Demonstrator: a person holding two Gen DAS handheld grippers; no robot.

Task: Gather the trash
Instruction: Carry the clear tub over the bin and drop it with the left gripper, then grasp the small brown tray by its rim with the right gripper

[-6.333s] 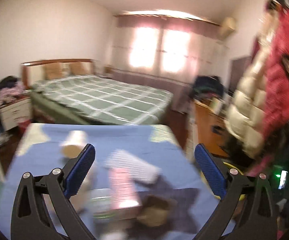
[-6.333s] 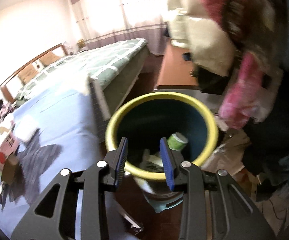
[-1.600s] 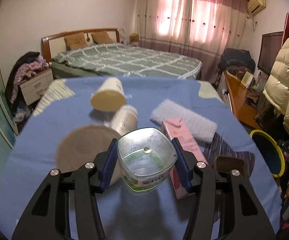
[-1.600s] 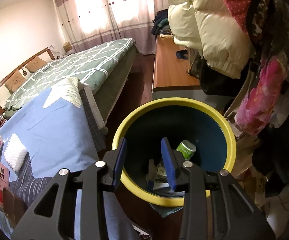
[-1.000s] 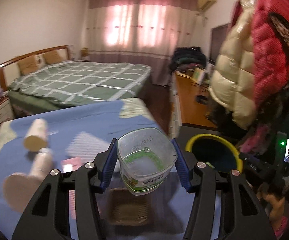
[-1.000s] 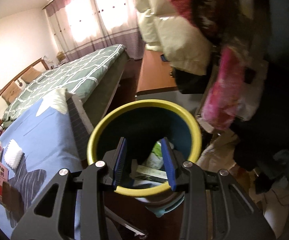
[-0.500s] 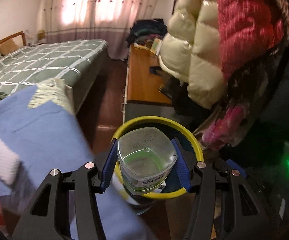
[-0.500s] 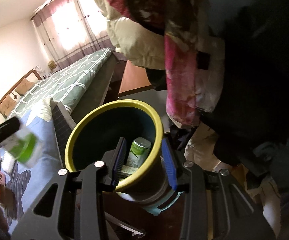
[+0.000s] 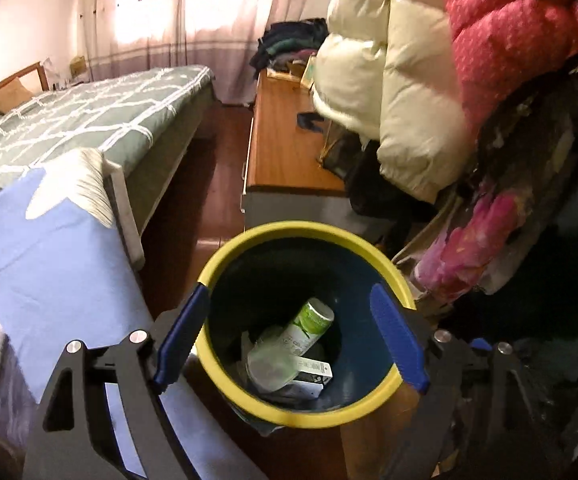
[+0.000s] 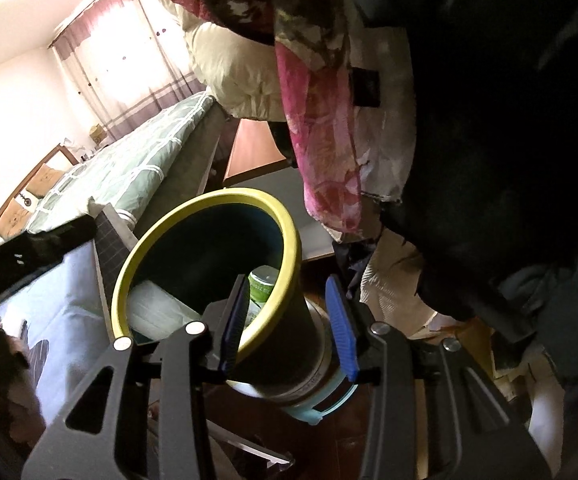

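Left claw (image 9: 289,338) spread wide, empty, hanging over the bin (image 9: 385,256). Inside, at the bottom: a clear cup (image 9: 267,368) on its side, mouth toward near left; a green-and-white can (image 9: 309,326) tilted, long axis running near left to far right, top end far right; a flat box (image 9: 313,372) just beside the cup. Right claw (image 10: 287,322) pinches the bin's (image 10: 289,256) near right wall, one finger inside, one outside. Blue-covered surface (image 9: 49,264) left of the bin; bed (image 9: 89,120) beyond.
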